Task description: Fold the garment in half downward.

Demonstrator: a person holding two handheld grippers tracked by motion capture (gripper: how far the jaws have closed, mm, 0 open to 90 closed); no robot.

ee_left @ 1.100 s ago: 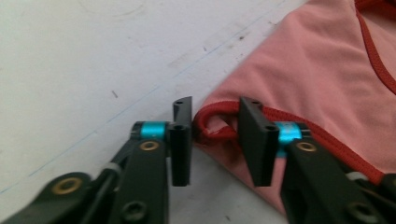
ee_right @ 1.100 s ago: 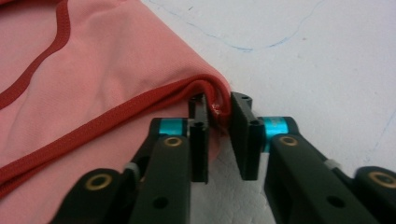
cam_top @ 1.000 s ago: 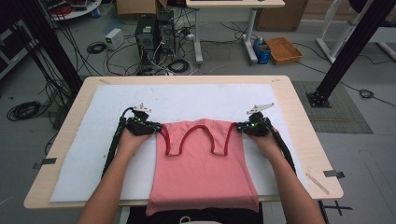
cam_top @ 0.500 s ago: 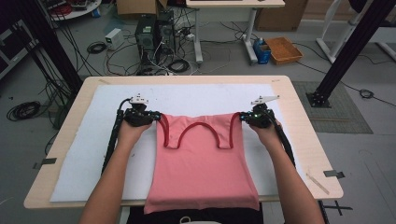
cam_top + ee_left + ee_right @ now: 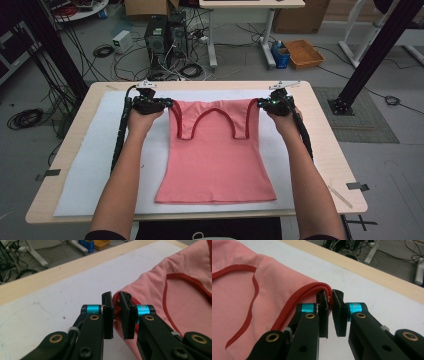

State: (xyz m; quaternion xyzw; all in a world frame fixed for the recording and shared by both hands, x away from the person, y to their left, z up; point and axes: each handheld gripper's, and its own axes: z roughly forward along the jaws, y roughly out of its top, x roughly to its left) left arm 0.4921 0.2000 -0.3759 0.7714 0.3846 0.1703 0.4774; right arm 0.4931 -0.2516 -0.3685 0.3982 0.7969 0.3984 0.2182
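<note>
Nearest the person, the hem of the pink tank top [image 5: 215,195] lies flat on the white mat [image 5: 90,170], close to the table's near edge, much as it lay a second ago. Farther up, the body of the garment is now drawn longer and smoother: a second ago the shoulder end sat nearer the middle of the mat, and it has since travelled toward the far edge, so the cloth is pulled out between hem and straps.

At the shoulder line, the left gripper [image 5: 167,104] pinches the outer corner of one strap. In the left gripper view its jaws are closed on a bunch of the dark red binding [image 5: 116,307], with pink fabric spilling away to the right. The right gripper [image 5: 260,104] does the same at the opposite corner; in the right gripper view the doubled red edge [image 5: 312,291] runs into the closed jaws and is clamped there [image 5: 330,300]. Both hands have risen and moved away from the person together, keeping the two corners level and apart, so the neckline now hangs open as a shallow arch between them.

Beyond the grippers, a strip of mat and the wooden table edge [image 5: 210,85] remain free; floor cables and a computer tower [image 5: 160,37] stand farther back.

Judged from this, the top is being lifted by its shoulders and spread, probably to lay it flat for folding. Little room is left ahead.
</note>
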